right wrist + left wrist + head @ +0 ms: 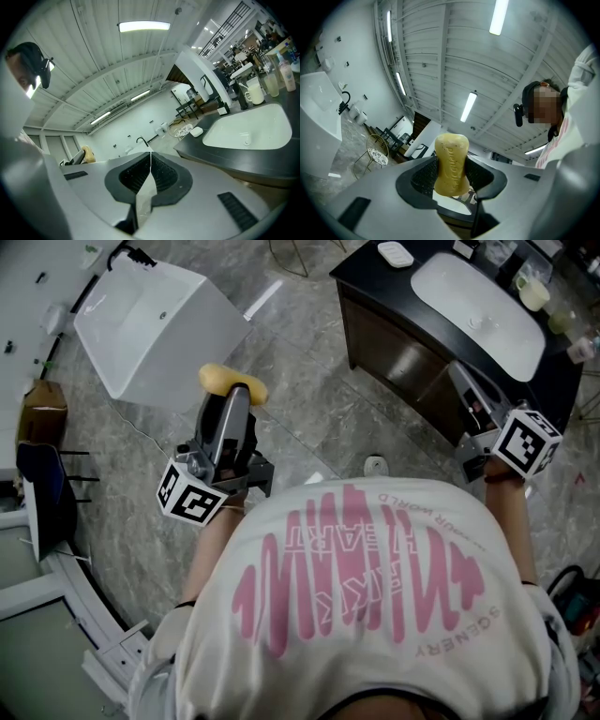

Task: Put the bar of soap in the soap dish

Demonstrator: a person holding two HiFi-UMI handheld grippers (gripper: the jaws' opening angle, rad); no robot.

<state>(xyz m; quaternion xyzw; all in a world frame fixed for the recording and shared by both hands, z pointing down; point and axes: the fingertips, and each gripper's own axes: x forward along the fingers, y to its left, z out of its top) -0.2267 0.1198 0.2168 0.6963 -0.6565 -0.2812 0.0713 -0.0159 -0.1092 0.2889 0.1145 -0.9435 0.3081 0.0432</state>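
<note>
A yellow bar of soap [232, 381] sticks out beyond the tips of my left gripper [235, 396], which is shut on it over the marble floor. In the left gripper view the soap [451, 150] stands upright between the dark pads [425, 177], with my left gripper [451, 177] tilted up toward the ceiling. A small white soap dish [395, 254] lies at the far left end of the dark vanity top [370, 268]; it also shows in the right gripper view as the soap dish [196, 131]. My right gripper [461, 376] hangs by the vanity's front, and its jaws [150, 159] are shut and empty.
A white basin [478, 306] is set in the vanity top, with a cup [532, 292] and bottles [286, 70] behind it. A separate white floor-standing basin [141, 324] is at the upper left. A wire chair [180, 126] stands beyond the vanity.
</note>
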